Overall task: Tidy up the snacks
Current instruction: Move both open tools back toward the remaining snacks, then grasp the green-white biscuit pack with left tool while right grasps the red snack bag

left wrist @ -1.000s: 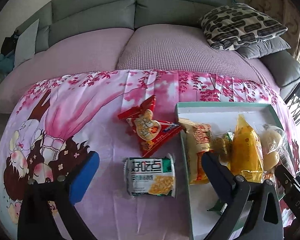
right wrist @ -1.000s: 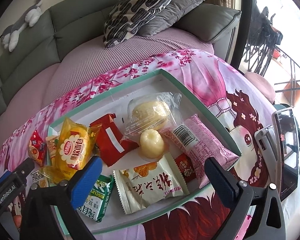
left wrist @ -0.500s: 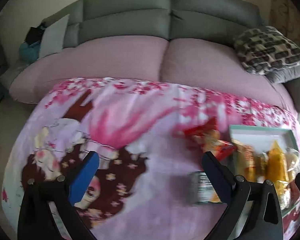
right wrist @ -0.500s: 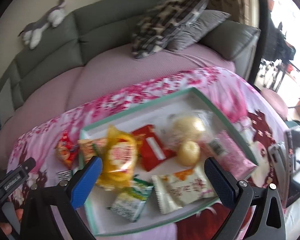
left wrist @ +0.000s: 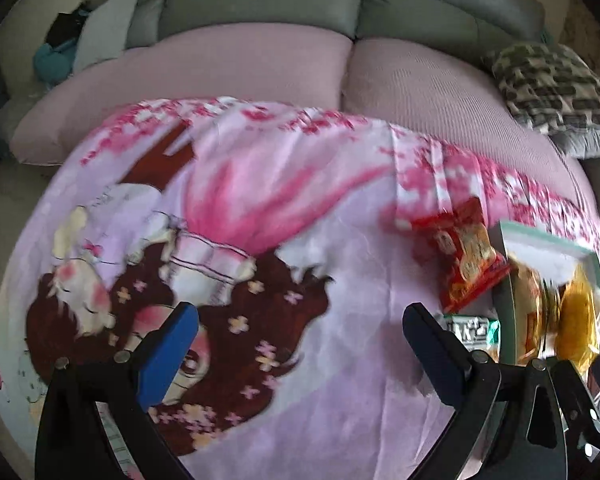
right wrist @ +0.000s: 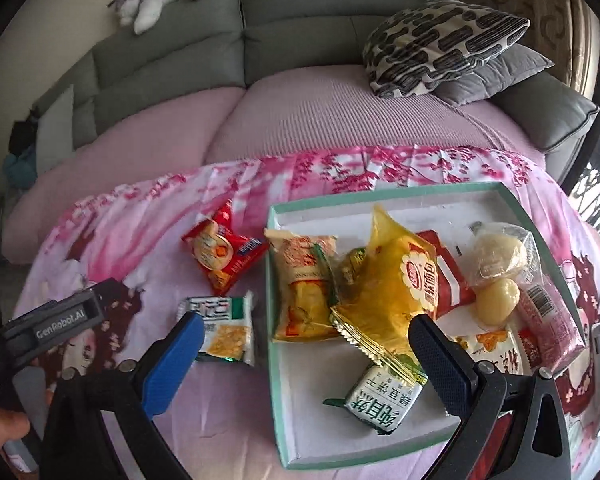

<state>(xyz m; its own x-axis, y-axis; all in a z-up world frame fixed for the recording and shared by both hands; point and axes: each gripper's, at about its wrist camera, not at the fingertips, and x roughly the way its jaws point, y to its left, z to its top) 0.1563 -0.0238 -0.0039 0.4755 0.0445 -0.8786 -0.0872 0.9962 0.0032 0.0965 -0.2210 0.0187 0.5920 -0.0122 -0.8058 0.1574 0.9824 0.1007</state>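
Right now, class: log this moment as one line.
left gripper: open, empty | right gripper: open, empty | tray: holds snacks | outside tray: red packet, biscuit packet

— What are the tools looking like?

— The right gripper point(right wrist: 304, 344) is showing black arms, one finger point(right wrist: 172, 360) wearing a bright blue pad, the other a dark textured pad, with silver screws sitting just behind each.

— And the other one?

— The left gripper point(left wrist: 296, 344) is showing the same build. In the right wrist view, its grey body is reading "GenRobot.AI" in white, a fingertip point(right wrist: 4, 426) curling beneath.
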